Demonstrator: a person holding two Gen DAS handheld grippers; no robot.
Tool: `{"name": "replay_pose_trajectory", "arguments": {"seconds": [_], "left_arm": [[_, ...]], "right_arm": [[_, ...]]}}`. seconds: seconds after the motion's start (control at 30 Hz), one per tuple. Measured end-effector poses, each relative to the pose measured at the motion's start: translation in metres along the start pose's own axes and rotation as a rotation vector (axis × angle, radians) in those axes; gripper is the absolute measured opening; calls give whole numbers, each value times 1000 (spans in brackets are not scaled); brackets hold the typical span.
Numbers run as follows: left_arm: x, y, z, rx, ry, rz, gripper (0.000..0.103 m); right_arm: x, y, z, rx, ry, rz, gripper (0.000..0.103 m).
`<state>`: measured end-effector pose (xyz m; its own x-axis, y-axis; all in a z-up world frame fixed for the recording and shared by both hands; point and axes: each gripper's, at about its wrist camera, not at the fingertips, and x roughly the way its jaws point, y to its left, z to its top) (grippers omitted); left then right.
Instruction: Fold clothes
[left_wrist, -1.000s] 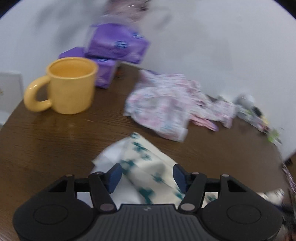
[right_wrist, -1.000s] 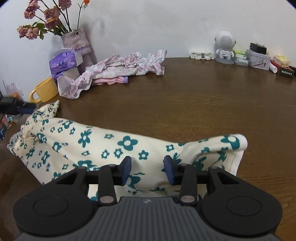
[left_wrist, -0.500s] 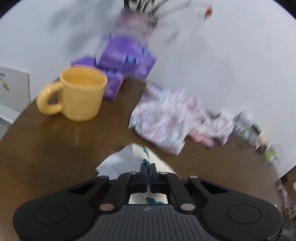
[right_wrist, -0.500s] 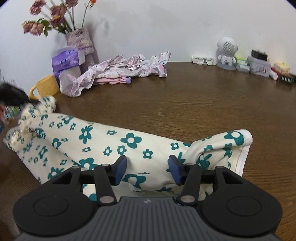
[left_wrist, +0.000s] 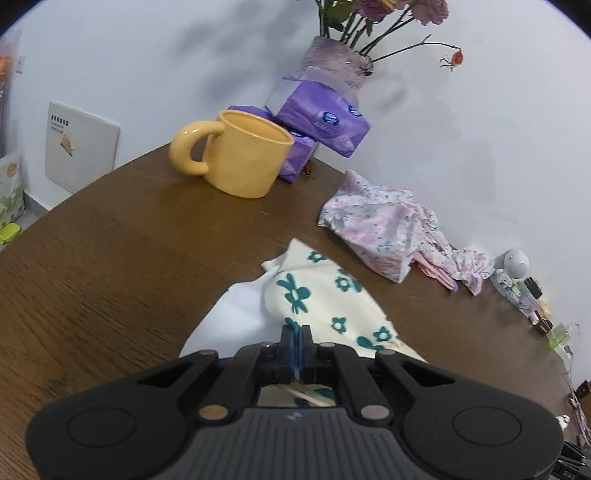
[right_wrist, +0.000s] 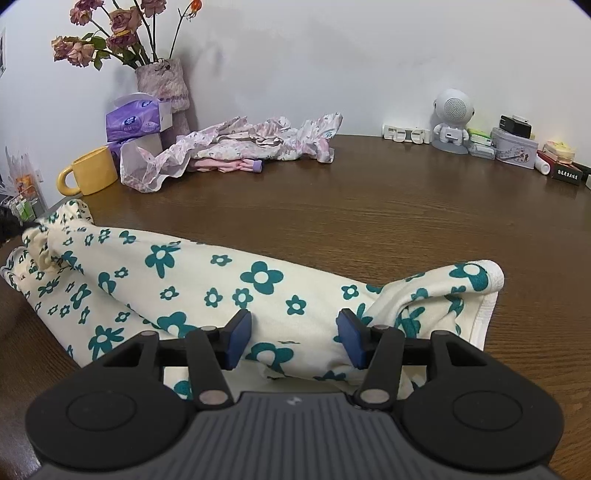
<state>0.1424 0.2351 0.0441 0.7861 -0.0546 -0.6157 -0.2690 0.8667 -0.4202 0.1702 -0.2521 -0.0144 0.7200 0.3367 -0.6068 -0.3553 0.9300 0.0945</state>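
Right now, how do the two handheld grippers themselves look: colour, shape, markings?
The left gripper and the right gripper look alike: matte black plastic, a ribbed grey centre panel with a small logo, a round disc on each side, brass-coloured pivot pins, blue pads on the jaws. No cables or sleeves show.

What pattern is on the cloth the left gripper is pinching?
Cream garment with teal flowers, seen best in the right wrist view; the left gripper pinches one end.
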Motion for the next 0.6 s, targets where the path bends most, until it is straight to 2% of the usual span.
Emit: {"name": "replay_pose_trajectory", "arguments": {"seconds": [0.1, 0.13, 0.17, 0.23, 0.3, 0.33, 0.37, 0.5, 0.6], "left_arm": [[5, 3, 0, 0, 3, 27, 5], [4, 5, 1, -7, 3, 36, 10], [2, 7, 2, -19, -4, 43, 14], [-3, 9, 12, -27, -41, 42, 16], [-8, 9, 24, -23, -80, 28, 30], [-6, 7, 31, -10, -78, 9, 45], [-1, 5, 38, 7, -64, -7, 52], [31, -5, 56, 92, 43, -33, 52], [54, -9, 61, 118, 103, -41, 52]], "right_arm": [[0, -1, -1, 3, -7, 3, 53], [0, -1, -1, 4, -9, 4, 53], [-1, -1, -2, 6, -11, 6, 53], [0, -2, -2, 6, -14, 8, 54], [0, -1, -2, 0, -15, 10, 58], [0, 0, -3, -6, -14, 10, 59], [0, 2, -3, -13, -14, 10, 61], [1, 4, -3, -21, -16, 11, 64], [1, 3, -3, -12, -18, 17, 64]]}}
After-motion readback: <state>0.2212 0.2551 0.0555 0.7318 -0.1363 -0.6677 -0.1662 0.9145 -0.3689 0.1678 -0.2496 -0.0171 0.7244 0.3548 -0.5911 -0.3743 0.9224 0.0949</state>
